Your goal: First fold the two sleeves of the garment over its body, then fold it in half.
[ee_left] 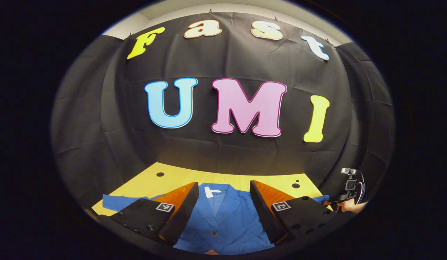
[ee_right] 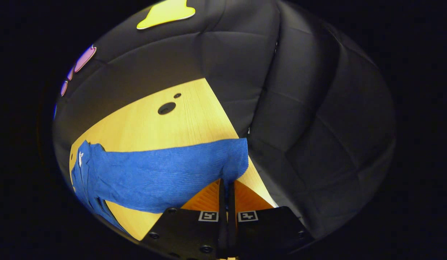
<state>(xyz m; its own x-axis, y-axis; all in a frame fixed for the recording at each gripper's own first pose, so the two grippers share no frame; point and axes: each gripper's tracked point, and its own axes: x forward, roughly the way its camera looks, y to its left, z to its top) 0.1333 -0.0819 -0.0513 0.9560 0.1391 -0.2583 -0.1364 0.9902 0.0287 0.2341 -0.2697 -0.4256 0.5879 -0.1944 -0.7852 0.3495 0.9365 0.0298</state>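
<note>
A blue buttoned garment [ee_left: 223, 220] lies flat on the yellow table [ee_left: 172, 178], collar toward the back wall. My left gripper [ee_left: 224, 189] hovers open above the collar, its fingers spread to either side of the chest. One sleeve runs out to the left edge of that view. In the right gripper view the other sleeve [ee_right: 162, 177] stretches across the table [ee_right: 180, 122] to its right edge. My right gripper [ee_right: 226, 184] is shut on the cuff end of this sleeve, near the table's corner. That gripper [ee_left: 349, 191] and a hand also appear at the far right of the left gripper view.
The black cloth wall closes the booth behind and to the right of the table. Round holes [ee_right: 167, 108] mark the tabletop near its back corners. The table's right edge runs just beside the sleeve cuff.
</note>
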